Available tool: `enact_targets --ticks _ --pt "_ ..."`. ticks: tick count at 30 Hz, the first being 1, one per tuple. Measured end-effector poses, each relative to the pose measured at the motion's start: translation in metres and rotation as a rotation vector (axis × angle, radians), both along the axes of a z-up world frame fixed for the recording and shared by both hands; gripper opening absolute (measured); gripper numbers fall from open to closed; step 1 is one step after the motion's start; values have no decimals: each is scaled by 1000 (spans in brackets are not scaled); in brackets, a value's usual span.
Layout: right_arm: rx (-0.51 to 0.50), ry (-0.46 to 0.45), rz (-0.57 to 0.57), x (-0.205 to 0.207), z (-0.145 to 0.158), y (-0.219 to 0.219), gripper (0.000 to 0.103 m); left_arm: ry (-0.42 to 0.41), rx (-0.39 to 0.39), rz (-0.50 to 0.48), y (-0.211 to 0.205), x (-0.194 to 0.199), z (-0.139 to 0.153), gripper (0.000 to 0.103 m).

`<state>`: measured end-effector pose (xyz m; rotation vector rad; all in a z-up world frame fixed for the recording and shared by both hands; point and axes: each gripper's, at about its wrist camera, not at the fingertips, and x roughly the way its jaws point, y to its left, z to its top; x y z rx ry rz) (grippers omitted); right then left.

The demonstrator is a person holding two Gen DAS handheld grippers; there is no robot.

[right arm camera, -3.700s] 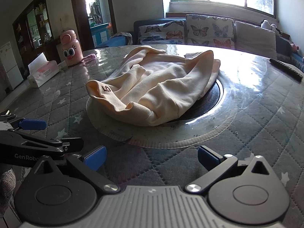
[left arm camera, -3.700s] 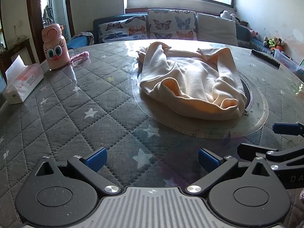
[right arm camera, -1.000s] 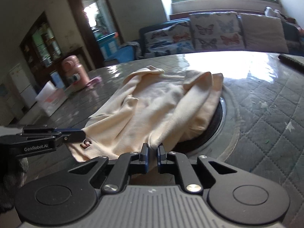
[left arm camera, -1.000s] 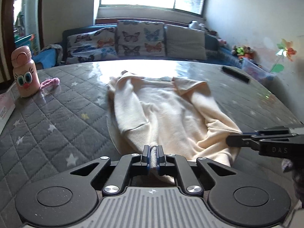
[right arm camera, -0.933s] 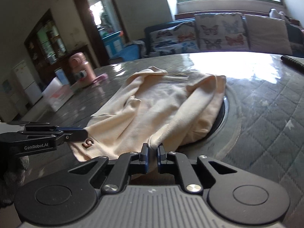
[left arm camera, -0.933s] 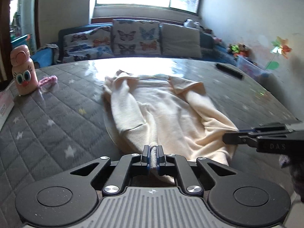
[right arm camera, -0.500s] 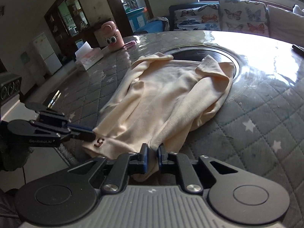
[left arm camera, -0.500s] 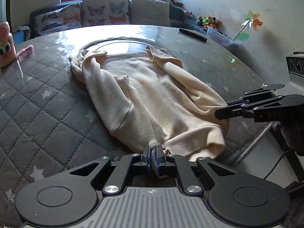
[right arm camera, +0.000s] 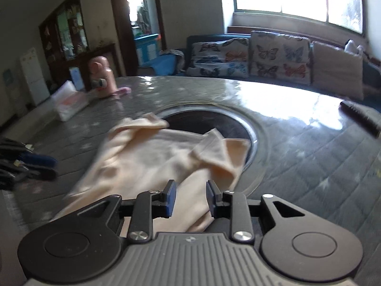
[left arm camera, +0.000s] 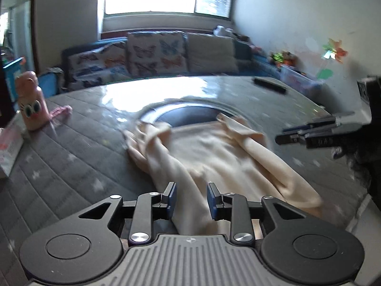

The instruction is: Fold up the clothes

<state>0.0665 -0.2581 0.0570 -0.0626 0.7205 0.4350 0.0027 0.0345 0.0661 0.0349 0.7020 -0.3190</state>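
Observation:
A cream garment (left arm camera: 214, 157) lies stretched out on the quilted grey table (left arm camera: 78, 157), running from the dark centre disc (left arm camera: 190, 114) to the near edge. My left gripper (left arm camera: 191, 195) hovers over its near hem. The jaws are opening, and cloth shows in the gap, but the pads do not press it. My right gripper (right arm camera: 191, 194) stands the same way over the other hem corner of the garment (right arm camera: 162, 157), jaws opening, cloth loose between them. Each gripper shows in the other's view: the right gripper (left arm camera: 281, 139) and the left gripper (right arm camera: 52, 166).
A pink bottle (left arm camera: 31, 104) and a tissue box (left arm camera: 9, 147) stand at the table's left. A black remote (left arm camera: 269, 84) lies far right. A sofa with butterfly cushions (left arm camera: 154, 57) runs behind the table. The table's edge is close below both grippers.
Both grippers were shut on the garment's hem and dragged it toward the near edge, stretching it out. Now both pairs of jaws have parted and the hem lies loose.

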Motion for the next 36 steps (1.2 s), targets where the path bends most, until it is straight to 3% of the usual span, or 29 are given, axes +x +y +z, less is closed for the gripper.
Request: enact_targets --ticks 4,10,15,22,26,27,28,30,36 --pt "-65 4 -23 33 -18 7 36 -29 33 45 -7 34 -5 34" --pt "-151 11 -11 60 -40 15 36 -53 142 77 -26 85 -23 43" --pt "-164 14 9 68 -47 18 36 -39 208 82 -35 120 -42 43" --pt "-173 -11 24 75 -49 21 35 -78 373 33 -62 143 -63 43" --pt "-167 -6 16 79 -51 18 20 -86 455 19 -70 153 -73 41" --pt "-162 -3 13 80 -52 17 17 -88 468 22 -69 155 -75 28" --pt "-157 0 7 81 -51 15 15 -87 475 29 -68 158 -76 15" --pt "-146 -2 -9 80 -50 11 7 -80 450 48 -61 159 -75 12" --pt "-90 -27 -84 72 -35 -14 4 -107 291 165 -24 145 -44 10"
